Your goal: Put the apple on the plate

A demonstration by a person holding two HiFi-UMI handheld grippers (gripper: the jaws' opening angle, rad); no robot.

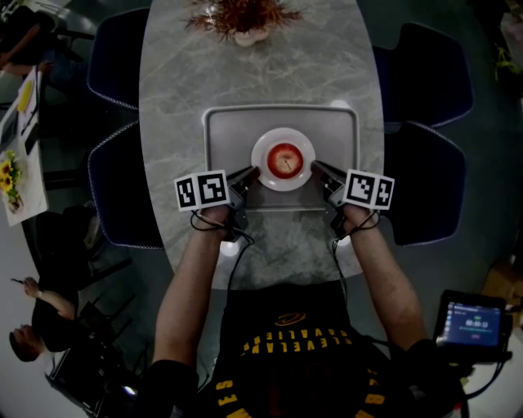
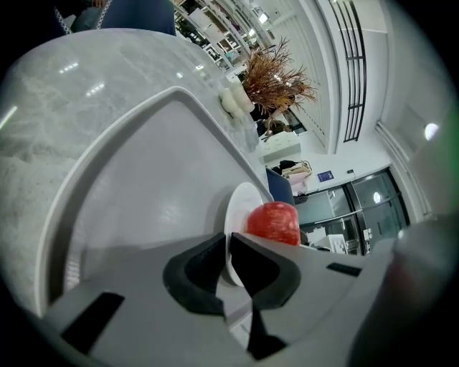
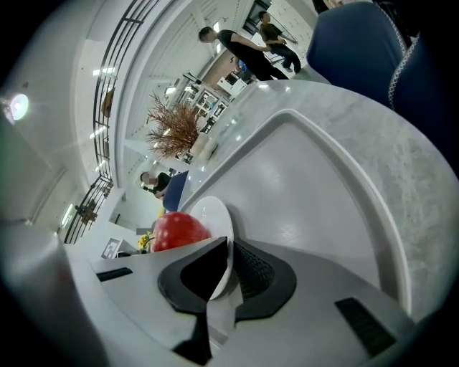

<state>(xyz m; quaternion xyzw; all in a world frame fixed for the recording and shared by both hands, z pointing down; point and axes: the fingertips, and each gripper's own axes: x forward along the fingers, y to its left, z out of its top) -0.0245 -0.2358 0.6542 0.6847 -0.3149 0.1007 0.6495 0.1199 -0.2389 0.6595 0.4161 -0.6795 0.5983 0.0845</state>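
A red apple (image 1: 284, 159) rests in the middle of a small white plate (image 1: 263, 174), which stands on a grey tray (image 1: 221, 131). My left gripper (image 1: 253, 173) is shut on the plate's left rim. My right gripper (image 1: 315, 167) is shut on its right rim. In the left gripper view the plate (image 2: 240, 206) runs edge-on between the dark jaws of the left gripper (image 2: 228, 252), and the apple (image 2: 274, 222) sits just beyond. The right gripper view mirrors this, with the plate (image 3: 215, 213) pinched by the right gripper (image 3: 230, 264) and the apple (image 3: 178, 229) behind it.
The tray lies on an oval marble table (image 1: 172, 90). A dried plant in a white vase (image 1: 243, 23) stands at the far end. Blue chairs (image 1: 425, 77) flank both sides. A lit screen (image 1: 474, 320) is at lower right, and a person (image 1: 37, 314) is at lower left.
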